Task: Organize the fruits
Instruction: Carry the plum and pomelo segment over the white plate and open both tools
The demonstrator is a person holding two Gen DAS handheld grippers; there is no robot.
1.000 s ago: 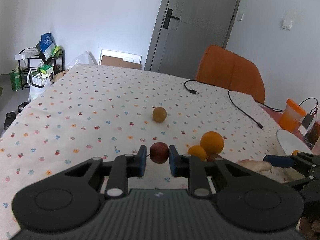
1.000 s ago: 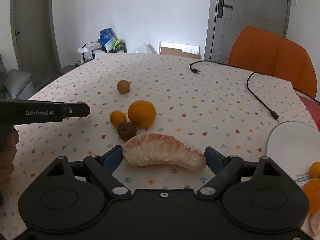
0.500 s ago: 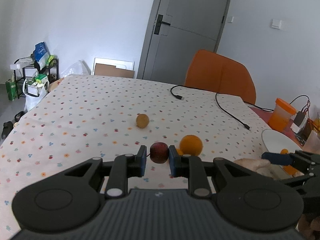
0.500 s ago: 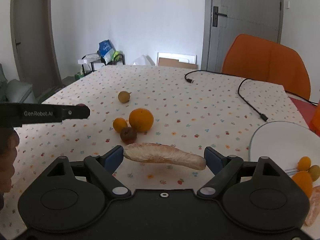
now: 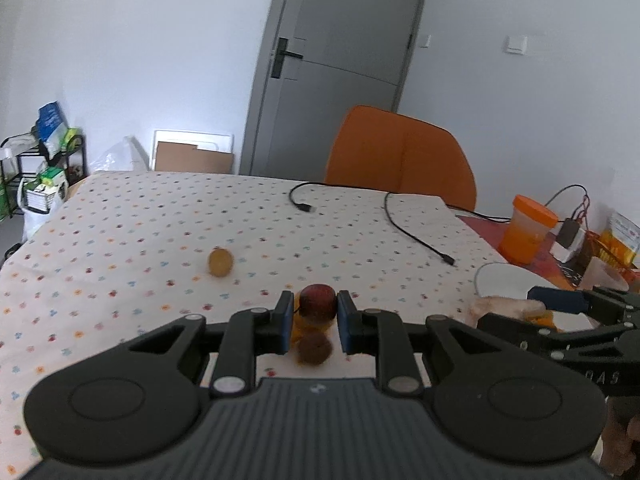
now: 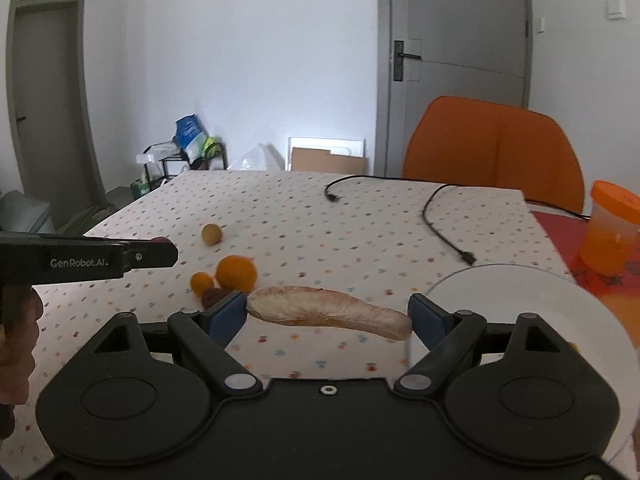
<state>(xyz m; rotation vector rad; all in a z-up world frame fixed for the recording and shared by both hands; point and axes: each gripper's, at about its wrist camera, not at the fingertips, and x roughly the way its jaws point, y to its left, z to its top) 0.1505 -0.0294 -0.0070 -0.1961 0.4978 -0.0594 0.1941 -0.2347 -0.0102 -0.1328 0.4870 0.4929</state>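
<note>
Table: covered with a white cloth printed in small coloured flowers; the landmark for all that follows.

Door: grey, shut, in the wall beyond the table's far edge.

Chair: orange, drawn up at the table's far right corner.

White plate: near the table's right edge, on the near side.

Left gripper: black with blue pads, held above the table's near middle, clamped narrowly on a dark red fruit that is lifted clear of the cloth.

Right gripper: same make, held above the table towards the white plate, its fingers spread wide and pressing on the two ends of a pomelo segment, which hangs crosswise between the pads, above the cloth and just beside the plate's rim.

Black cable: looped across the table's far right part, one plug end towards the middle, the other near the plate.

Orange tub: lidded, past the table's right edge on a red mat.

Orange: on the cloth left of centre.

Tangerine: touching or just beside the orange, on its left.

Brown fruit: wrinkled, in front of those two, partly behind the right gripper's left pad.

Yellow-brown fruit: alone, farther back on the table, apart from the cluster.
</note>
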